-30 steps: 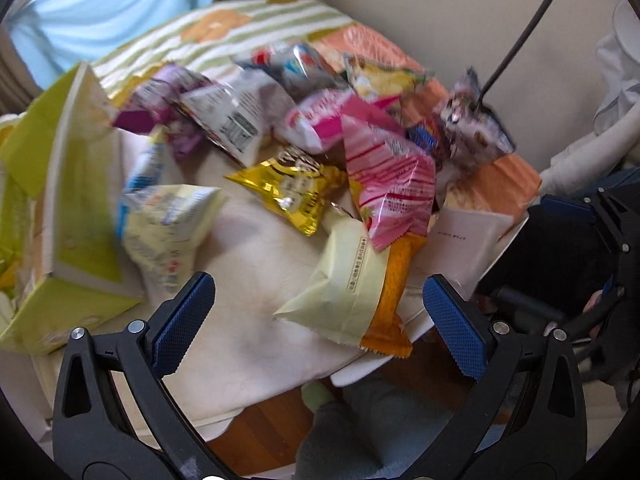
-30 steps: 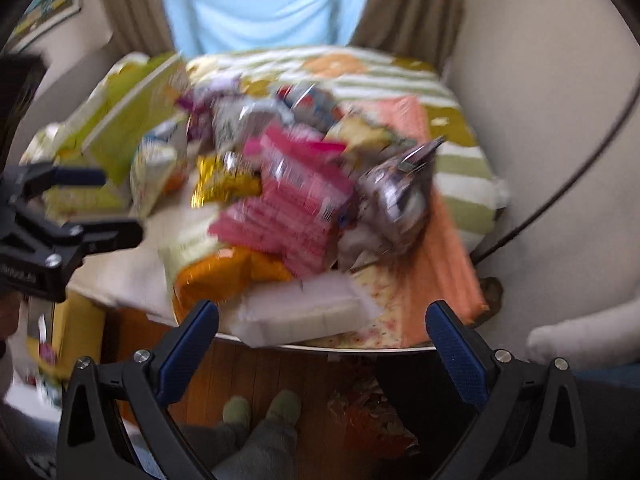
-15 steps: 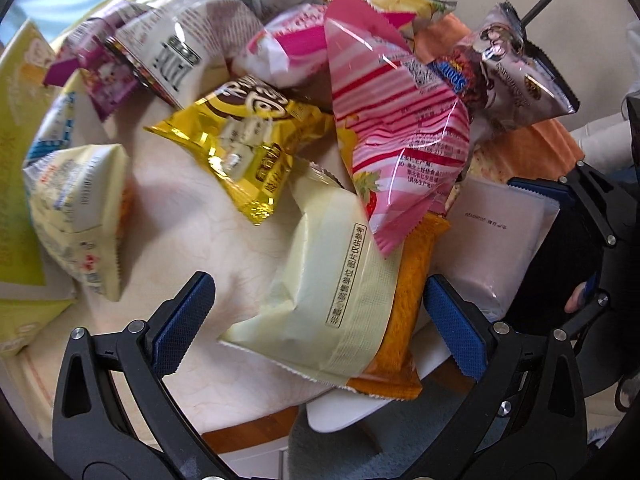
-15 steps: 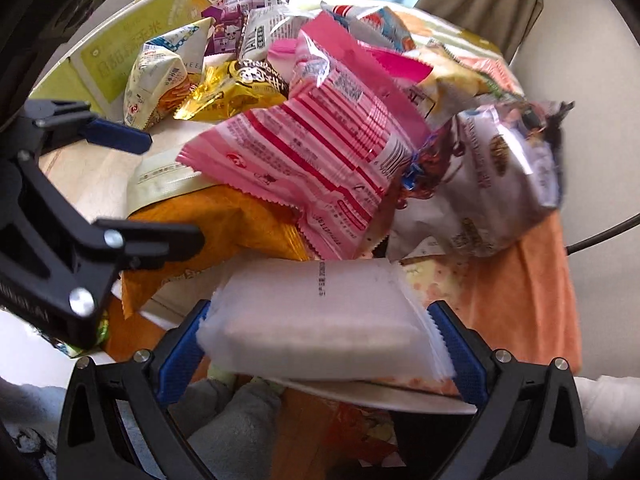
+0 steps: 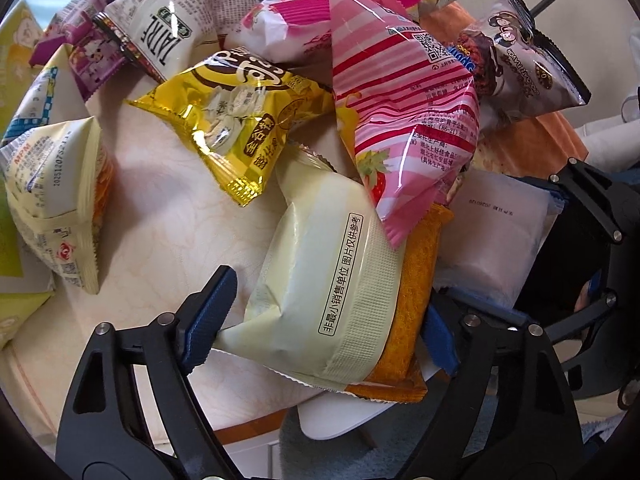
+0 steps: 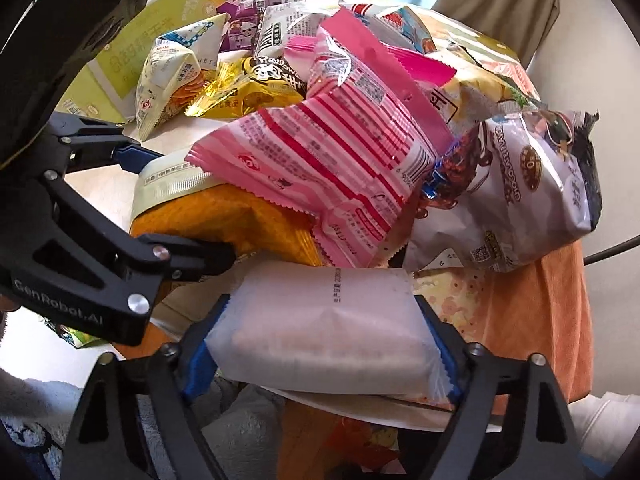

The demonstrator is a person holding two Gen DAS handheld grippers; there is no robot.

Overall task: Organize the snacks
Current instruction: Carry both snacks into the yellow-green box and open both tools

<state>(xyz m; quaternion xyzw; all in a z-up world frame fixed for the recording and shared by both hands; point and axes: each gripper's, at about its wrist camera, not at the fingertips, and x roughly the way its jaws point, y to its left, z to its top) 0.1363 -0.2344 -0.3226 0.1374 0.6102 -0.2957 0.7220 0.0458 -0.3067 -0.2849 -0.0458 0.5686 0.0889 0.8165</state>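
Cream-and-orange snack pouch (image 5: pixel 320 300), lying at the near edge of the round table (image 5: pixel 168 208) with its orange side turned toward the white packet; the left gripper (image 5: pixel 320 332) has its blue pads on both flanks, jaws just drawn in around it, so it reads as gripped. Frosted white packet (image 6: pixel 320 320), just beside the pouch on the same near edge and partly overhanging it; the right gripper (image 6: pixel 320 344) is likewise closed on its two ends, jaws having just narrowed onto it. Pink striped bag (image 5: pixel 404 112), resting with its lower corner on top of the pouch, which is the thing to mind: I would judge a straight, slow lift best, letting the pink bag slide off rather than dragging it over the rim. Both wrappers are soft and air-filled, so a light squeeze near the seams should serve; too hard and the contents may crush, too loose and the slick film may slip. Yellow foil bag (image 5: pixel 240 128), behind the pouch, touching its far end. Brown-and-white chocolate bag (image 6: pixel 528 192), behind the white packet. Pale triangular bag (image 5: pixel 52 200), well apart from the pouch to its left. Against a second earlier: both grippers stood wide open and higher above the heap, with nothing between the fingers; they have since come down close to the table edge and closed on their packets.
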